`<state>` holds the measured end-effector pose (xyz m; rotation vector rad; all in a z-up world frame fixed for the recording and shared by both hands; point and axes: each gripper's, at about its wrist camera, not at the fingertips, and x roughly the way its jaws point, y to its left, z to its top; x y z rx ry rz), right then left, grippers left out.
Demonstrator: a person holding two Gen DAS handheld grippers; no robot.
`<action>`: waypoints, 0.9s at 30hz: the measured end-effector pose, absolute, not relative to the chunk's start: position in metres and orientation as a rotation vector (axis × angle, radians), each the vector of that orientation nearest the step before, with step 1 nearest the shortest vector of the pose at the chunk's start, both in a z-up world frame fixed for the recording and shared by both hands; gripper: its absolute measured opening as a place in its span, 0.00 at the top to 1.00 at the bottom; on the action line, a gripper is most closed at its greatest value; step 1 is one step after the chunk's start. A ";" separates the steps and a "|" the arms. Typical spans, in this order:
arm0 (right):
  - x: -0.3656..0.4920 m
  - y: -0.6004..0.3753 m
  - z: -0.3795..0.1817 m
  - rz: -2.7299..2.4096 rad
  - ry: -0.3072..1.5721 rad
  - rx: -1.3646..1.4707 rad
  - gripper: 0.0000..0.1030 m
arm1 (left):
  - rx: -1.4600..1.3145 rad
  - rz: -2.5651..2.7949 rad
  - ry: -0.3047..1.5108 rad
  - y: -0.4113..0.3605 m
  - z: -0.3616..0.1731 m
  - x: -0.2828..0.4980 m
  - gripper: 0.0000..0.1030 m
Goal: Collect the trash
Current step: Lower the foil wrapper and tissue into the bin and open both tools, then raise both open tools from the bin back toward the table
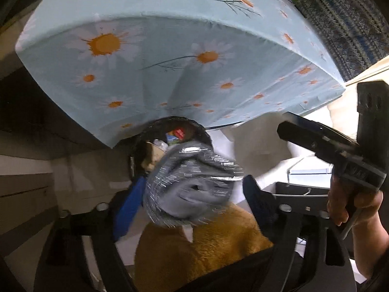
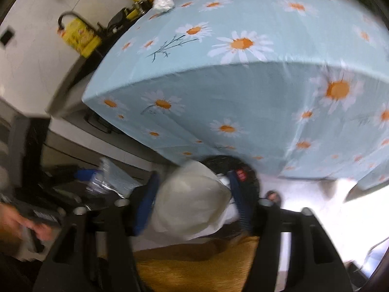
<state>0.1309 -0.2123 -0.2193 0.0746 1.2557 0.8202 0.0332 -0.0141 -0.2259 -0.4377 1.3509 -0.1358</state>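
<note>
On the left wrist view we see our left gripper point(image 1: 194, 189) with its jaws held apart around a crumpled silver foil wrapper point(image 1: 189, 182); the blue pad point(image 1: 128, 204) on one side presses against it, and whether the other finger touches it we cannot tell through the blur. Just beyond the wrapper sits a dark trash bin point(image 1: 199, 127) with scraps inside, tucked at the foot of the table under a blue daisy tablecloth point(image 1: 150, 73). An orange-brown furry surface point(image 1: 206, 248) lies beneath the gripper. To the right in the same view, our other hand holds the second tool.

On the right wrist view our right gripper point(image 2: 194, 209) has its jaws clamped on a crumpled white paper wad point(image 2: 192, 204), which fills the gap between the blue pads. The bin's rim point(image 2: 218, 161) shows just behind it. Another white wad point(image 2: 163, 3) rests far back on the tabletop.
</note>
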 end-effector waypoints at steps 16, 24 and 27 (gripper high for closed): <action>0.139 -0.217 -0.201 0.772 1.224 0.096 0.37 | -0.466 -0.110 1.308 0.001 -0.215 0.034 0.22; 0.138 -0.209 -0.176 0.782 1.174 0.050 0.35 | -0.458 -0.104 1.223 0.007 -0.185 0.035 0.22; 0.137 -0.204 -0.166 0.791 1.152 0.036 0.35 | -0.439 -0.110 1.182 0.007 -0.171 0.037 0.22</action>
